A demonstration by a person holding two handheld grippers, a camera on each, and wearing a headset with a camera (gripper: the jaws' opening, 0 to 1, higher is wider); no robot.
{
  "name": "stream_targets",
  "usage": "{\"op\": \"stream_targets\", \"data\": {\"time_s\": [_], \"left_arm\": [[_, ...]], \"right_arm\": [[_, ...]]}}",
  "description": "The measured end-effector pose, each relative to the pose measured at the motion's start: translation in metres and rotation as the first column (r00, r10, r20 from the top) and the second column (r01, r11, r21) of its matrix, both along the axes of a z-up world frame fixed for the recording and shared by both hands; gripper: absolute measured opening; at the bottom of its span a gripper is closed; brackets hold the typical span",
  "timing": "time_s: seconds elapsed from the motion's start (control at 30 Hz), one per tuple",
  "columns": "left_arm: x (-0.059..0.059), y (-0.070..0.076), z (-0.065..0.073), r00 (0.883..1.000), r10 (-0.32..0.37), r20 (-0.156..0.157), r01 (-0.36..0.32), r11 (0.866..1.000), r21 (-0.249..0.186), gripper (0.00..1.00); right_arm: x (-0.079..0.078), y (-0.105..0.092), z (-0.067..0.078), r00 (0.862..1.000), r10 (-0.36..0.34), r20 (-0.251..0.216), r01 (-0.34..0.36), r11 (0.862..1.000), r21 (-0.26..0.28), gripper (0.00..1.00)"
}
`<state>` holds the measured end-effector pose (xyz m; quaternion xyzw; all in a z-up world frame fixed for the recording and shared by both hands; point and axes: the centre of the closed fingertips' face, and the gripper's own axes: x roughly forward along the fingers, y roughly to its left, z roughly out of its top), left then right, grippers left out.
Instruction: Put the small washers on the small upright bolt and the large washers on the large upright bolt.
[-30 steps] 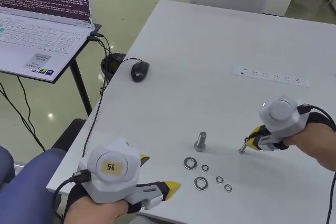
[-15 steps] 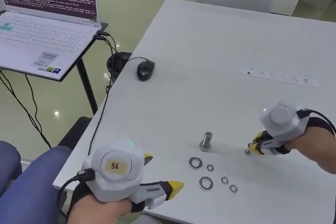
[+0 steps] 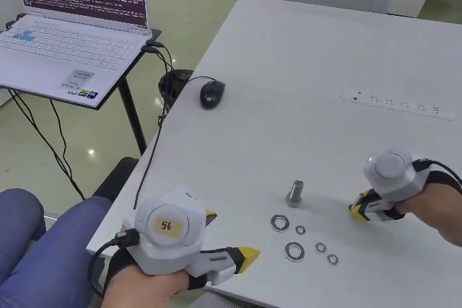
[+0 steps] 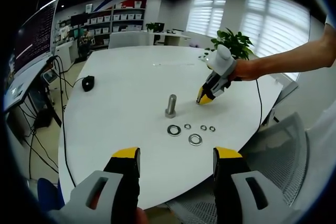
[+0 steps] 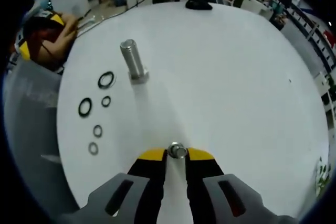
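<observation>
At the table's (image 3: 289, 70) near left edge, the left gripper (image 4: 176, 157) hangs with jaws spread, holding nothing. To its right the large bolt (image 3: 294, 192) stands head-down, dull grey steel with its shank up. Just nearer lie two large washers (image 3: 280, 222) and three small washers (image 3: 320, 247), flat bright rings, none touching. At the right, the right gripper (image 3: 359, 209) is clamped on the small bolt (image 5: 177, 150), low at the tabletop. The washers look light, stiff and slick. Lying flat, each is probably best pinched across its outer rim.
</observation>
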<state>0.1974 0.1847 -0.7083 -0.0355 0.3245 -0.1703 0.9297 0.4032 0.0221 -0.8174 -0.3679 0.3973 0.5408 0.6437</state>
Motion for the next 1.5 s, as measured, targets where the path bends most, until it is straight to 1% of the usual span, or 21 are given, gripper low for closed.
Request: {"op": "stream_targets", "data": {"time_s": [0.1,0.17,0.27,0.3,0.33,0.4,0.43,0.5,0.53,0.7,0.73,0.77,0.8,0.93,1.0,1.2,1.27,1.3,1.33,1.4,1.5], "left_arm": [[0.001,0.0,0.001,1.0,-0.001,0.003,0.001,1.0,-0.001,0.55],[0.002,-0.001,0.002,1.0,-0.003,0.004,0.003,1.0,0.0,0.55],[0.004,-0.001,0.003,1.0,-0.006,0.009,0.006,1.0,0.0,0.55],[0.004,-0.001,0.003,1.0,-0.008,0.01,0.008,1.0,0.0,0.55],[0.004,-0.001,0.003,1.0,-0.009,0.011,0.009,1.0,0.0,0.55],[0.004,-0.002,0.004,1.0,-0.014,0.012,0.014,1.0,0.0,0.55],[0.004,-0.003,0.004,1.0,-0.016,0.012,0.016,1.0,0.0,0.55],[0.004,-0.004,0.003,1.0,-0.022,0.012,0.022,1.0,0.0,0.55],[0.004,-0.005,0.003,1.0,-0.025,0.012,0.025,1.0,0.001,0.55],[0.004,-0.008,0.003,0.999,-0.039,0.011,0.039,0.999,0.002,0.55],[0.004,-0.009,0.003,0.999,-0.04,0.011,0.04,0.999,0.003,0.55],[0.004,-0.009,0.003,0.999,-0.042,0.012,0.042,0.999,0.003,0.55],[0.005,-0.01,0.003,0.999,-0.046,0.013,0.045,0.999,0.002,0.55],[0.005,-0.012,0.004,0.999,-0.051,0.016,0.051,0.999,0.002,0.55],[0.005,-0.013,0.005,0.999,-0.052,0.017,0.052,0.999,0.004,0.55],[0.005,-0.012,0.007,0.999,-0.046,0.022,0.046,0.999,0.007,0.55],[0.005,-0.012,0.007,0.999,-0.046,0.023,0.046,0.999,0.006,0.55],[0.005,-0.012,0.007,0.999,-0.048,0.023,0.048,0.999,0.01,0.55],[0.005,-0.012,0.007,0.998,-0.05,0.023,0.05,0.999,0.012,0.55],[0.005,-0.013,0.007,0.998,-0.054,0.023,0.053,0.998,0.014,0.55],[0.007,-0.016,0.006,0.998,-0.067,0.021,0.067,0.997,0.028,0.55]], "right_arm": [[0.004,-0.003,0.009,1.0,-0.016,0.01,0.016,1.0,0.02,0.18],[0.008,-0.007,0.017,0.999,-0.045,0.025,0.044,0.998,0.045,0.19],[0.009,-0.014,0.028,0.995,-0.097,0.024,0.094,0.991,0.099,0.2],[0.003,-0.018,0.035,0.994,-0.107,0.027,0.103,0.989,0.11,0.2],[0.003,-0.02,0.036,0.993,-0.111,0.028,0.107,0.988,0.113,0.21],[-0.007,-0.027,0.042,0.992,-0.121,0.023,0.117,0.985,0.127,0.22],[-0.007,-0.031,0.038,0.992,-0.128,0.012,0.125,0.982,0.14,0.23],[-0.018,-0.033,0.039,0.99,-0.138,-0.009,0.137,0.976,0.171,0.27],[-0.023,-0.034,0.039,0.99,-0.137,-0.012,0.137,0.975,0.173,0.27],[-0.067,-0.029,0.028,0.997,-0.066,-0.039,0.071,0.986,0.149,0.27],[-0.075,-0.025,0.024,0.997,-0.062,-0.043,0.068,0.987,0.144,0.26],[-0.078,-0.023,0.02,0.997,-0.058,-0.052,0.065,0.988,0.142,0.26],[-0.09,-0.017,0.017,0.997,-0.023,-0.067,0.032,0.989,0.146,0.26],[-0.11,-0.003,0.004,0.996,0.031,-0.088,-0.02,0.992,0.126,0.26],[-0.113,0.002,-0.001,0.995,0.042,-0.089,-0.032,0.993,0.117,0.25],[-0.12,0.012,-0.004,0.993,0.087,-0.084,-0.079,0.992,0.099,0.22],[-0.12,0.007,-0.01,0.99,0.118,-0.071,-0.115,0.992,0.052,0.21],[-0.12,0.01,-0.007,0.991,0.114,-0.067,-0.109,0.991,0.072,0.2],[-0.121,0.01,-0.007,0.991,0.117,-0.069,-0.112,0.991,0.072,0.2],[-0.12,0.01,-0.007,0.99,0.129,-0.051,-0.126,0.99,0.065,0.2],[-0.122,0.01,-0.007,0.987,0.154,-0.041,-0.152,0.987,0.057,0.19]]}}
